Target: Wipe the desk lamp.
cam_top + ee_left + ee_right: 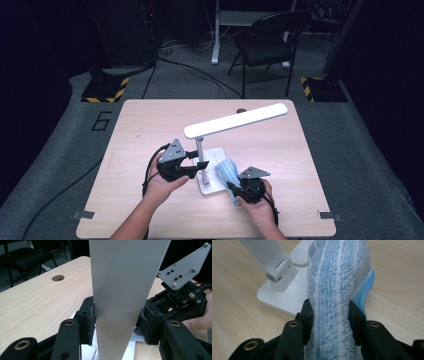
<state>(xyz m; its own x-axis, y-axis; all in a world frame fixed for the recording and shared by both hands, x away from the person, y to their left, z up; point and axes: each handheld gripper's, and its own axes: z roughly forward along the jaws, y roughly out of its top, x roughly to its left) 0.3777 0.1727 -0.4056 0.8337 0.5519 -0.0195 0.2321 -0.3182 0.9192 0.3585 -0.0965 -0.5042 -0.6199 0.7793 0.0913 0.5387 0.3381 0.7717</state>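
Black jaws of the right gripper (331,315) pinch a rolled blue-and-white terry cloth (337,290), which runs on away from the jaws toward the desk lamp's flat white base (284,298). In the high view the cloth (227,172) lies with its long axis slanting from the right gripper (234,188) up and left, its far end over the near right part of the base (212,186), just beside the foot of the stem. Whether that end rests on the base or hangs a little above it, I cannot quite tell.

On the other side, the left gripper (115,320) clamps the lamp's white stem (122,302), one pad pressed to each flank, and steadies the lamp (235,121) upright on the wooden table (280,165).

So the surface to be wiped lies straight ahead of the cloth, along its own axis. My judgement is that the right hand (257,207), the nearer one to the open part of the base, only needs to stroke forward and back along that line, while the left hand (161,185) holds the stem against the push.
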